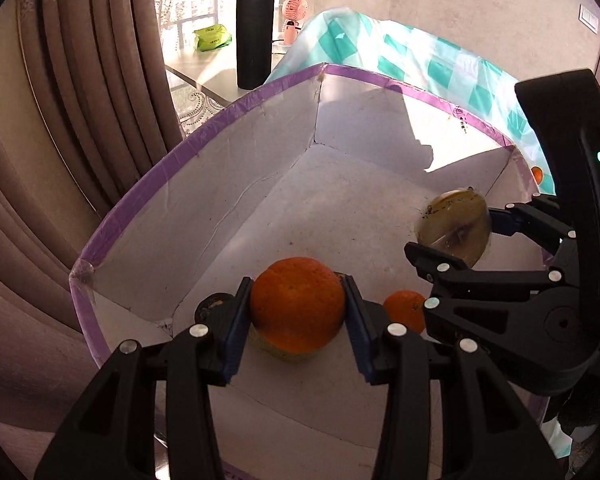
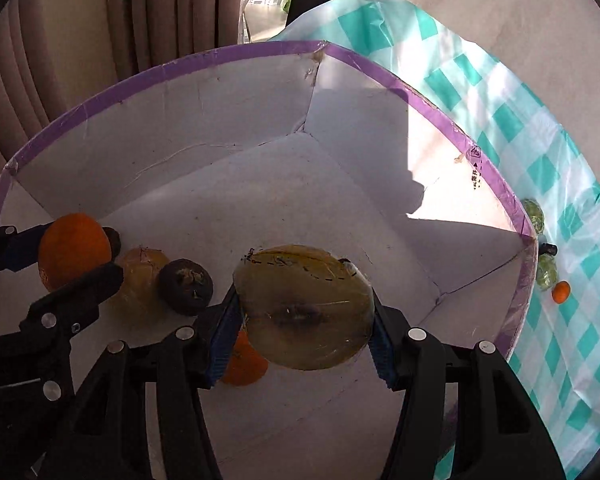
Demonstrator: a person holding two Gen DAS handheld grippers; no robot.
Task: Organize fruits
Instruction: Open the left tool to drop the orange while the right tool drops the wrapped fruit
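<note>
An orange [image 1: 298, 304] sits between the blue pads of the left gripper [image 1: 298, 312], both pads touching its sides, above the floor of a white cardboard box [image 1: 204, 216] edged with purple tape. Just beyond the left finger a dark round fruit [image 1: 210, 305] shows partly, and a yellow-green fruit [image 1: 288, 354] lies under the orange on the box floor. To the right of that gripper a smaller orange [image 1: 406, 310] rests on the floor of the box.

The right gripper [image 2: 306, 312] is clamped on a yellow-green half fruit wrapped in clear film [image 2: 306, 308], its flat cut face turned toward the camera, held over the box interior. Below its left finger the smaller orange [image 2: 244, 364] shows again, partly hidden. Further left of this gripper lie a dark round fruit [image 2: 186, 286] and a yellowish fruit [image 2: 142, 280], touching one another, with the left gripper's orange [image 2: 74, 250] above them.

Outside the box, to the right, a teal-and-white checked cloth [image 2: 548, 184] covers the desk, carrying two green wrapped items [image 2: 534, 214] and a small orange fruit [image 2: 561, 292]. Beyond the box stand a black flask [image 1: 255, 34], a pink handheld fan [image 1: 294, 18] and a green packet [image 1: 212, 38] by a window, with brown curtains [image 1: 80, 92] to the left.
</note>
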